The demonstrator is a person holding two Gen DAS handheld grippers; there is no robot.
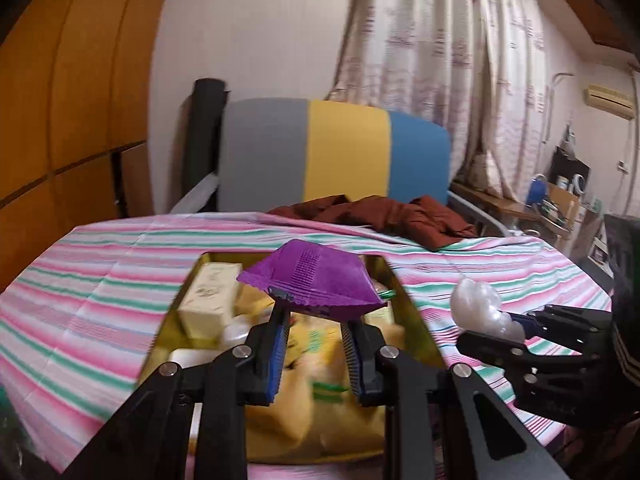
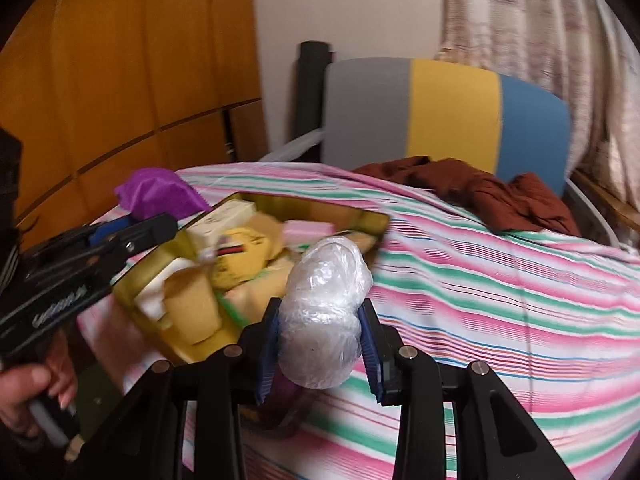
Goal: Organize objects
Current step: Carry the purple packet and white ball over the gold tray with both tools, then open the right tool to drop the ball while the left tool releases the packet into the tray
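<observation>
Wardrobe: at my far left I see orange-brown wooden panels (image 1: 72, 92) running up the side of the room.
Bed cover: a pink, green and white striped cloth (image 1: 100, 272) spreads under everything I am working over.
Gold tin: an open gold-coloured tin (image 1: 412, 304) sits on the striped cloth, crowded with yellowish packets and a cream box (image 1: 210, 300) at its left side.
Left gripper: my left gripper (image 1: 316, 322) is clamped on a purple packet (image 1: 316, 280); both pads pinch its lower crimped edge, and the packet fans out above the fingers, held up over the tin.
Left hand: in the right wrist view I can see the hand (image 2: 28, 392) wrapped around the left tool's handle.
Right gripper: my right gripper (image 2: 322, 344) is squeezed onto a clear plastic bundle (image 2: 324, 312) with something white inside; the blue pads press both its sides.
Bundle position: it is raised just beside the tin's right edge, above the striped cloth.
Backdrop: a headboard (image 1: 336, 152) in grey, yellow and blue panels stands beyond the bed, with a crumpled dark red garment (image 1: 400, 212) lying before it.
Curtain: pale patterned curtains (image 1: 440, 60) hang to the right.
</observation>
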